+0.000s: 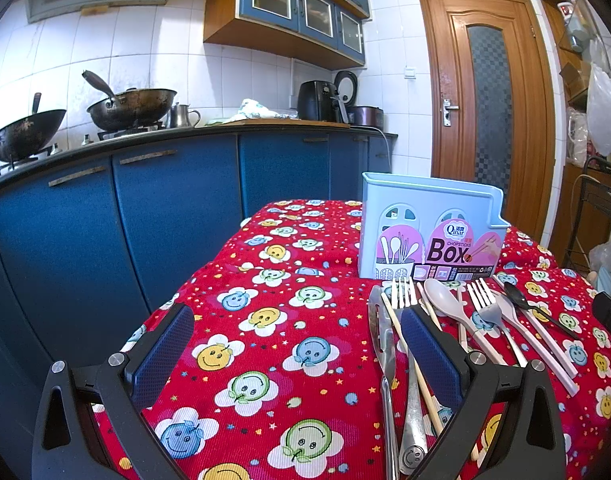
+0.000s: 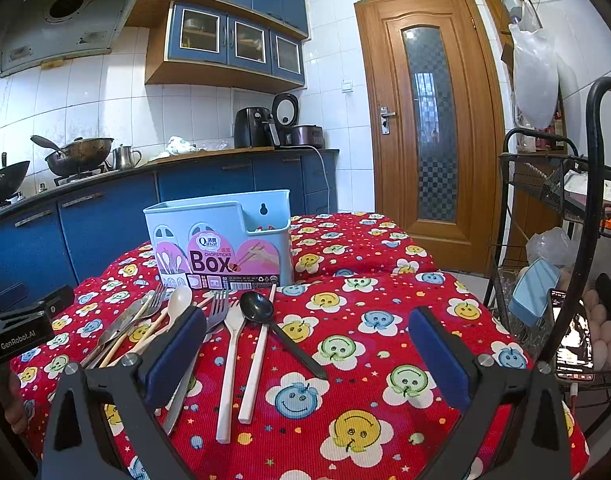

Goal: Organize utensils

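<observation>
A bench (image 1: 289, 360) draped in a red smiley-flower cloth fills both wrist views, blue kitchen cabinets (image 1: 165, 216) beyond it. A pale blue box (image 2: 221, 236) labelled "Chopsticks Box" stands upright ahead of both grippers, forward and right of the left gripper (image 1: 297, 344), forward and left of the right gripper (image 2: 305, 352). Both grippers hover low over the cloth with jaws spread wide, grasping nothing. Loose utensils lie in a row on the cloth just in front of the box: they sit at the left gripper's right finger and at the right gripper's left finger. Among them are a black spoon (image 2: 265, 320), a white spoon (image 2: 177, 300), a metal fork (image 2: 217, 308), a knife (image 1: 379, 328) and pale chopsticks (image 2: 257, 344). A wire rack (image 2: 545, 184) stands to the right gripper's right.
</observation>
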`<state>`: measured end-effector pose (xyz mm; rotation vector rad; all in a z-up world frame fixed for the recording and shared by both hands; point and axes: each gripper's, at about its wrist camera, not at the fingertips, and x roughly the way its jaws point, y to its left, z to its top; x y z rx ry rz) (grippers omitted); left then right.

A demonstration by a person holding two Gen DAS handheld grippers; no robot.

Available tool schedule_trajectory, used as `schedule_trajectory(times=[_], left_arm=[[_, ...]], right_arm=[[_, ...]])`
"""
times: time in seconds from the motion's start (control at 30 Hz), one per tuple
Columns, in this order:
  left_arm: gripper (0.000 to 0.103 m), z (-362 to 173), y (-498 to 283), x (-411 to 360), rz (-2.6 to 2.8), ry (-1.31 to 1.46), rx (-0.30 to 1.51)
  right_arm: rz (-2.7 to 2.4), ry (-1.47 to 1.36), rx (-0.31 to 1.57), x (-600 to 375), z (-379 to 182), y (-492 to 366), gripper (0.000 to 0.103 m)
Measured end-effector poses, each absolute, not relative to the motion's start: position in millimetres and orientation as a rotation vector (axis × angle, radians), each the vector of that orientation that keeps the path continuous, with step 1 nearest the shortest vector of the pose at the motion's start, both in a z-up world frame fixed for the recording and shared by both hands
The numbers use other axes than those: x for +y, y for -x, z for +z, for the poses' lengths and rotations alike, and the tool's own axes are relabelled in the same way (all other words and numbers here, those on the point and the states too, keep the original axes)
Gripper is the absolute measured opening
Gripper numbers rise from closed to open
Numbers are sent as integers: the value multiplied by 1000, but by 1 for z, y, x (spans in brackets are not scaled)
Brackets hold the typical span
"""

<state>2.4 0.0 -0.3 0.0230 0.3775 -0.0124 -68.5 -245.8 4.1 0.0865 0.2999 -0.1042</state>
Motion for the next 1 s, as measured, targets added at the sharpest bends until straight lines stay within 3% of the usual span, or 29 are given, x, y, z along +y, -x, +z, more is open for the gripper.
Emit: schedule_trajectory(times=[1.0], left_arm=[[103,1,-1,1,-13,-22,376]], right_arm=[[-104,-89,302,-246,4,68,103]])
